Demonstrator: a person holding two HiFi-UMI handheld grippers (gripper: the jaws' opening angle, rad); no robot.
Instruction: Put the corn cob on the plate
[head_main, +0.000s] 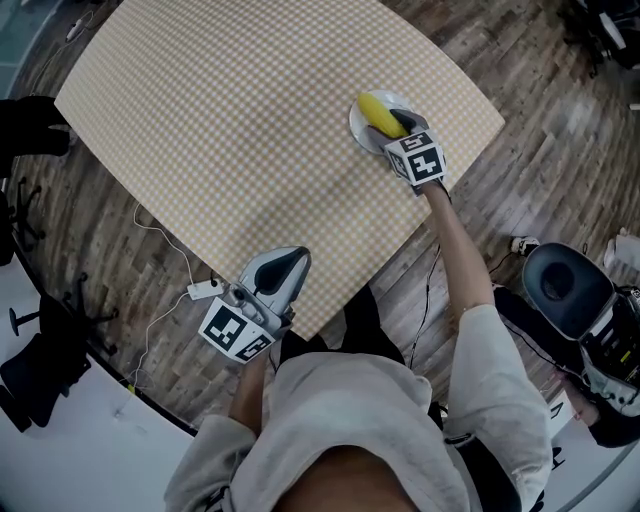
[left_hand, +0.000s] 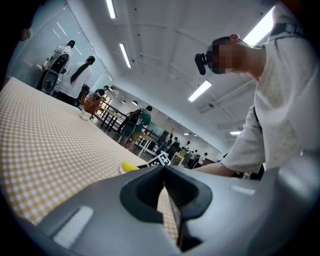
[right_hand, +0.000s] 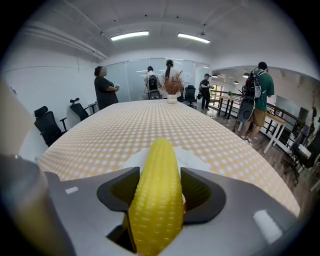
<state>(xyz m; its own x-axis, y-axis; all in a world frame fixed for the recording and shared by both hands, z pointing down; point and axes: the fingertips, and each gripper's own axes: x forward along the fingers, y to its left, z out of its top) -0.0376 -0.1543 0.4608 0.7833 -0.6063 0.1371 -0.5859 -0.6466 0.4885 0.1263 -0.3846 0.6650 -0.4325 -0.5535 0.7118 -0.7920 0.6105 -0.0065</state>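
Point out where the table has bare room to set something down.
Nearly the whole checked tablecloth is bare: the wide stretch from the plate leftward to the table's left edge, and down to the left gripper at the near edge. The only crowded spot is by the right edge, where the right gripper holds the corn cob at the plate.

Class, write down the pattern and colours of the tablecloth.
The tablecloth has a fine yellow-and-white check, clearest in the right gripper view.
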